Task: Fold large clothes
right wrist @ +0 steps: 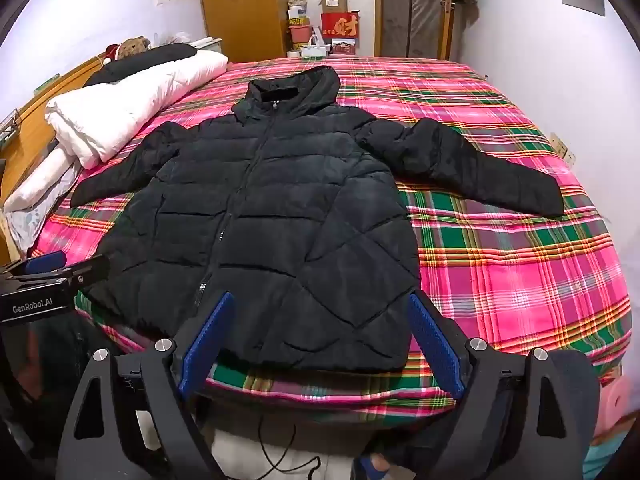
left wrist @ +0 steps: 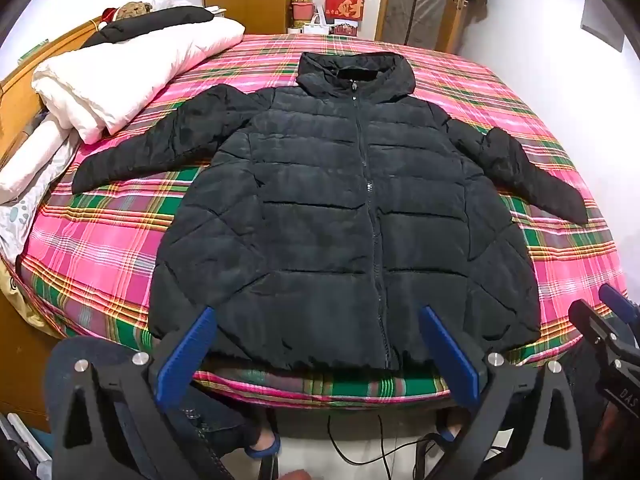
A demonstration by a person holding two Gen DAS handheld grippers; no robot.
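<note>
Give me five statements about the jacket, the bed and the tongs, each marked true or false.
1. The black puffer jacket lies spread flat with both sleeves out to the sides. True.
2. The jacket's front zipper is open all the way. False: it is zipped up to the collar.
3. The left tongs are shut on the hem. False: they stand open above the bed's near edge, holding nothing.
4. The right tongs are open and empty. True.
5. A folded white quilt lies on the plaid sheet beside the jacket. True.
</note>
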